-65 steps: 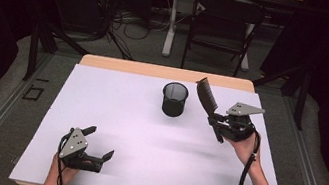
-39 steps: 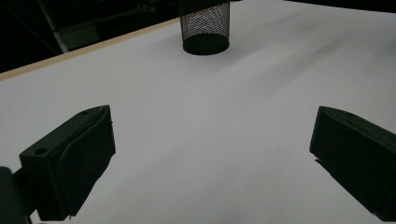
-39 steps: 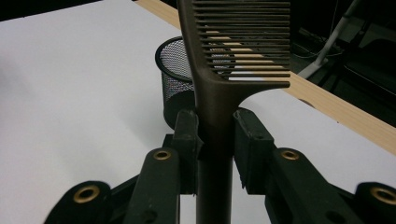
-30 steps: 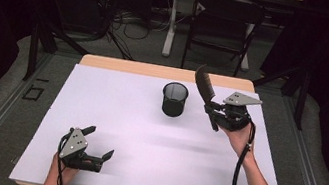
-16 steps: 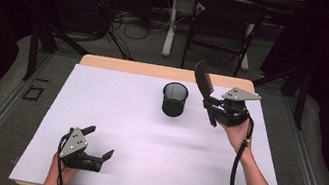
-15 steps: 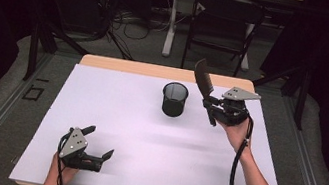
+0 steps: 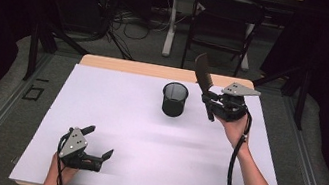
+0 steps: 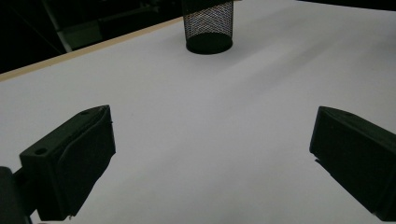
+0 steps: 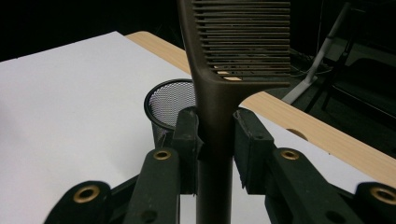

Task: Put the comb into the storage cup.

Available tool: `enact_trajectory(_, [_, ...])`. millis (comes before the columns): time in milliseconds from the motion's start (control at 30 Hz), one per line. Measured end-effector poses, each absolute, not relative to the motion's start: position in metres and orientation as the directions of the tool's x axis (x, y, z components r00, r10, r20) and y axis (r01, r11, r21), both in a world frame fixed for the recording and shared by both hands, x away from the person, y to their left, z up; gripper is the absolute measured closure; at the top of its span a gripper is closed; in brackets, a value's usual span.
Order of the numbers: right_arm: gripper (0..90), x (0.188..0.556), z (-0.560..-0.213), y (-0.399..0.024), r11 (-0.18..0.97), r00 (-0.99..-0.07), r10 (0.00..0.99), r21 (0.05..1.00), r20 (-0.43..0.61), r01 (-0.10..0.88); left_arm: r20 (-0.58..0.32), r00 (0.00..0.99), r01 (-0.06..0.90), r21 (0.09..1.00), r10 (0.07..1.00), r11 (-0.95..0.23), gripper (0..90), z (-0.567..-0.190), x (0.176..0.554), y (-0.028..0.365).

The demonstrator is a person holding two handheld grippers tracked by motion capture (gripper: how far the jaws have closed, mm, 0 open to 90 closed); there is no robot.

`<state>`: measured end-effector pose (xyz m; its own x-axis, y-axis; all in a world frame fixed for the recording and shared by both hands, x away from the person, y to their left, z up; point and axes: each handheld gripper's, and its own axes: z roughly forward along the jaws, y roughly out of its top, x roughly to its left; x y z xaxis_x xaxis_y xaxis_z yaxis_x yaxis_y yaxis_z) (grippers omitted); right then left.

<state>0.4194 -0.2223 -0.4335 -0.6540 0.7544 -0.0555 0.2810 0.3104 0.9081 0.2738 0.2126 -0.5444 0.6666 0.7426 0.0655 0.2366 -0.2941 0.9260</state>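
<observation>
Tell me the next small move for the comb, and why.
Probably carry the comb left until it is over the cup, then lower it in. The right gripper clamps its handle, teeth up, beside the open cup, not yet above it.

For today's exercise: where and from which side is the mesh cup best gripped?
Grip the mesh cup at its open rim, from above, one jaw inside and one outside. It stands upright on the table, and its thin wall suits the left gripper, which is open.
</observation>
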Motion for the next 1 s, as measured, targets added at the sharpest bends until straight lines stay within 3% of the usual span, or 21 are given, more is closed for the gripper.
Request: enact_trajectory(1000, [72.6,0.434,-0.424,-0.206,0.280,-0.652,0.756,0.926,-0.051,0.252,0.067,0.666,0.240,0.924,0.743,-0.298,0.3,-0.545,0.274,0.213])
